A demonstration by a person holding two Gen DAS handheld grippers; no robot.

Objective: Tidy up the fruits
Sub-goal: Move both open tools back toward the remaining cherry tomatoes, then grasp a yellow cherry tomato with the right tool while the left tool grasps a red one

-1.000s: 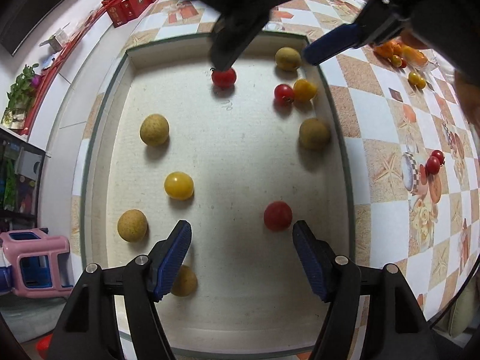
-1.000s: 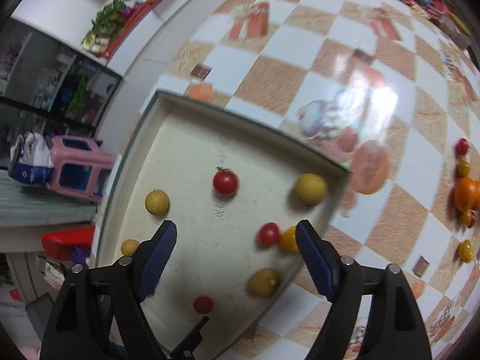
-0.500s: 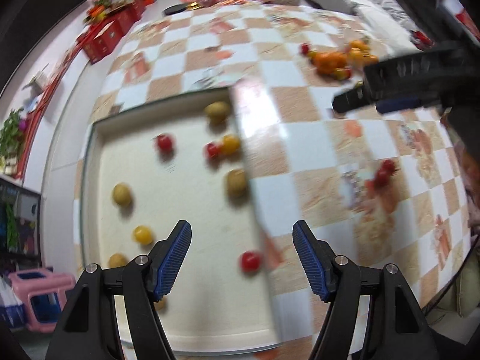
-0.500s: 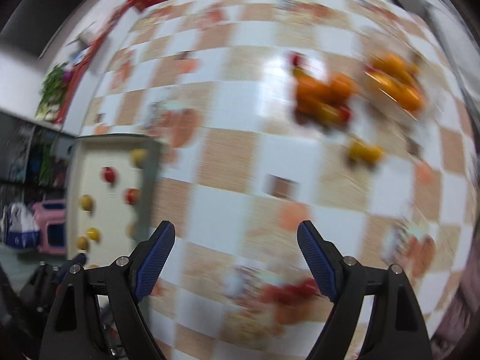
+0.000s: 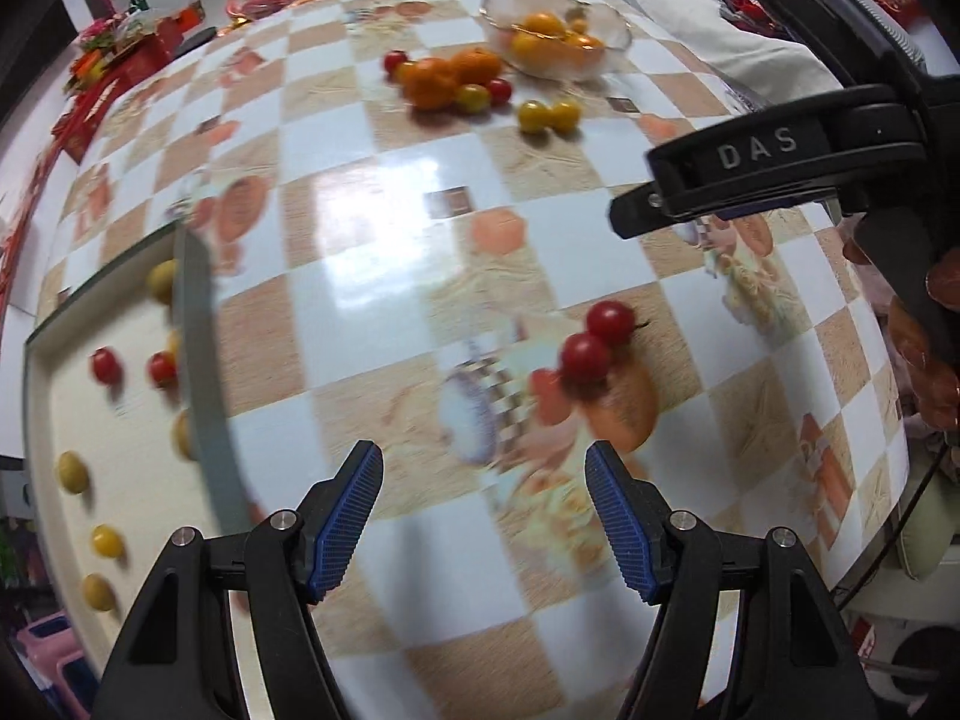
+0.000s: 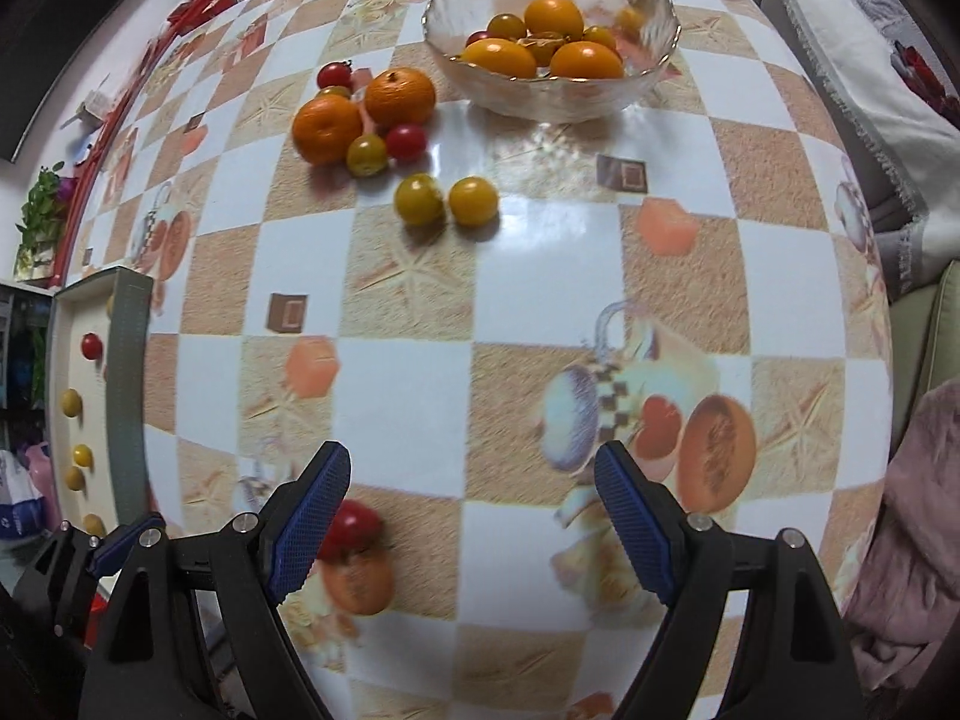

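While both sets of fingers gape empty above the bench (image 6: 540, 252) | left gripper (image 5: 483, 516) nearest two red cherry tomatoes (image 5: 597, 339) | tray (image 5: 201, 372) leftward | advice: centre over one tomato, descend plumb, close gently | right gripper (image 6: 471, 516) idle.

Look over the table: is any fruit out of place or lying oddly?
Yes. Two oranges and several cherry tomatoes lie loose on the tablecloth beside the glass bowl, and two red tomatoes sit apart, outside both bowl and tray.
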